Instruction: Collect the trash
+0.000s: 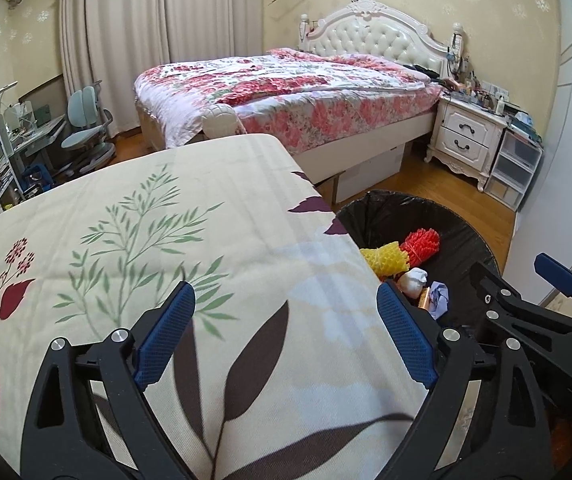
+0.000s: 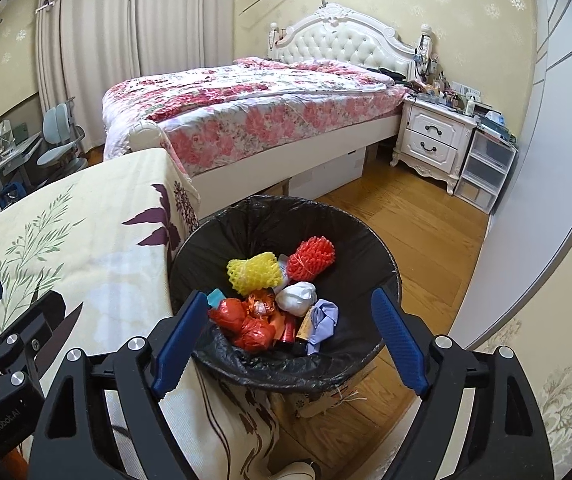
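Note:
A bin lined with a black bag [image 2: 350, 236] stands on the floor beside the cloth-covered table [image 1: 165, 240]. Inside lie a yellow foam net [image 2: 251, 272], a red foam net [image 2: 312, 258], a white wad [image 2: 296, 298], red plastic scraps [image 2: 245, 324] and a pale blue wrapper [image 2: 322, 322]. My right gripper [image 2: 290, 344] hangs open above the bin's near rim, nothing between its blue pads. My left gripper [image 1: 286, 332] stands open over the table's right edge, empty too. The bin [image 1: 466, 232] shows partly in the left wrist view, with the right gripper's fingers [image 1: 558, 276] beside it.
A bed [image 2: 265, 116] with a floral quilt stands behind the table. A white nightstand [image 2: 434, 140] and plastic drawers [image 2: 484, 168] sit at the right wall. A desk chair [image 1: 85, 128] and shelves are far left. Wooden floor [image 2: 426, 232] lies around the bin.

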